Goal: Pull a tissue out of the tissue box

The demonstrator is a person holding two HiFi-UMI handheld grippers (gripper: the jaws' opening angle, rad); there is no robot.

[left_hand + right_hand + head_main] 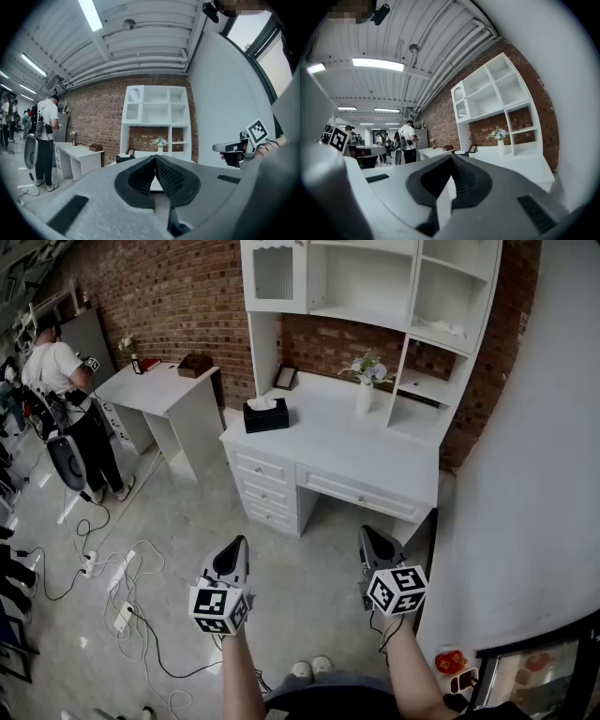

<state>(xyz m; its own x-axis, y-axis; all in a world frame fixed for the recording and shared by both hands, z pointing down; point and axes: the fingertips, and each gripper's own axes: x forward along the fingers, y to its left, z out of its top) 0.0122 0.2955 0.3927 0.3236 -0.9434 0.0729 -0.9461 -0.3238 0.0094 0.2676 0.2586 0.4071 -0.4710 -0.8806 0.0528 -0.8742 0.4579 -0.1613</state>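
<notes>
Left claw (241, 542): pressed together, empty
Right claw (366, 532): pressed together, empty
Tissue box (266, 416): well ahead of the left claw, on the white desk (356, 446), tissue (262, 403) sticking up from it

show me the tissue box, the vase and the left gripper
tissue box (267, 419), head view, on its black front side.
vase (365, 397), head view, on its white body.
left gripper (241, 542), head view, at its closed jaw tips.
</notes>
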